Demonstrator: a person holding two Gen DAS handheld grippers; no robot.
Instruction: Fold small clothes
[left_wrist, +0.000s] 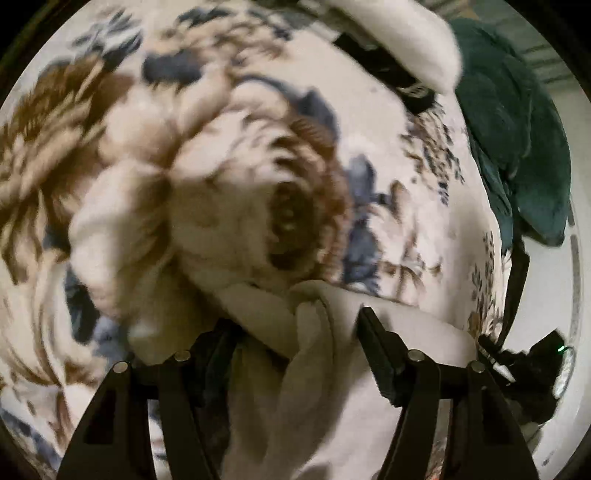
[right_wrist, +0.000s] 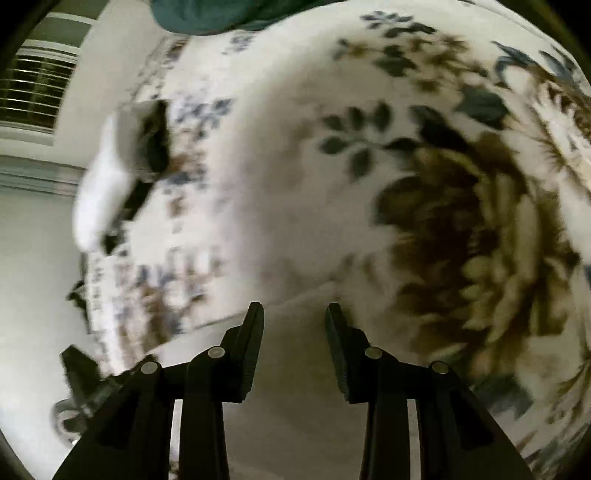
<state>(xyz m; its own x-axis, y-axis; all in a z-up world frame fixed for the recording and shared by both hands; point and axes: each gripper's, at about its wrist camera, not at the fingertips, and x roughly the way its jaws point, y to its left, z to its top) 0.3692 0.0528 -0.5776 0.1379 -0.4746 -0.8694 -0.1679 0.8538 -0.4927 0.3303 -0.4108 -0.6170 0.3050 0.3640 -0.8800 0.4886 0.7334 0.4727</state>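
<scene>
A small cream-white garment (left_wrist: 310, 350) lies bunched on the flowered bedspread (left_wrist: 229, 155), blurred by motion. My left gripper (left_wrist: 295, 325) is open around it: the bunch sits between the jaws, covers most of the left finger and stands clear of the right finger (left_wrist: 376, 350). In the right wrist view my right gripper (right_wrist: 293, 321) is open with nothing between its fingers, low over a flat white cloth (right_wrist: 295, 387) whose edge runs just ahead of the tips. The left gripper (right_wrist: 151, 147) and a white sleeve (right_wrist: 99, 192) show at that view's left.
A dark teal garment (left_wrist: 517, 129) lies in a heap on the bedspread's far side, also seen as teal garment (right_wrist: 221, 14). The bedspread (right_wrist: 369, 184) drops off at its edge toward a pale floor. A window with blinds (right_wrist: 37, 92) is beyond.
</scene>
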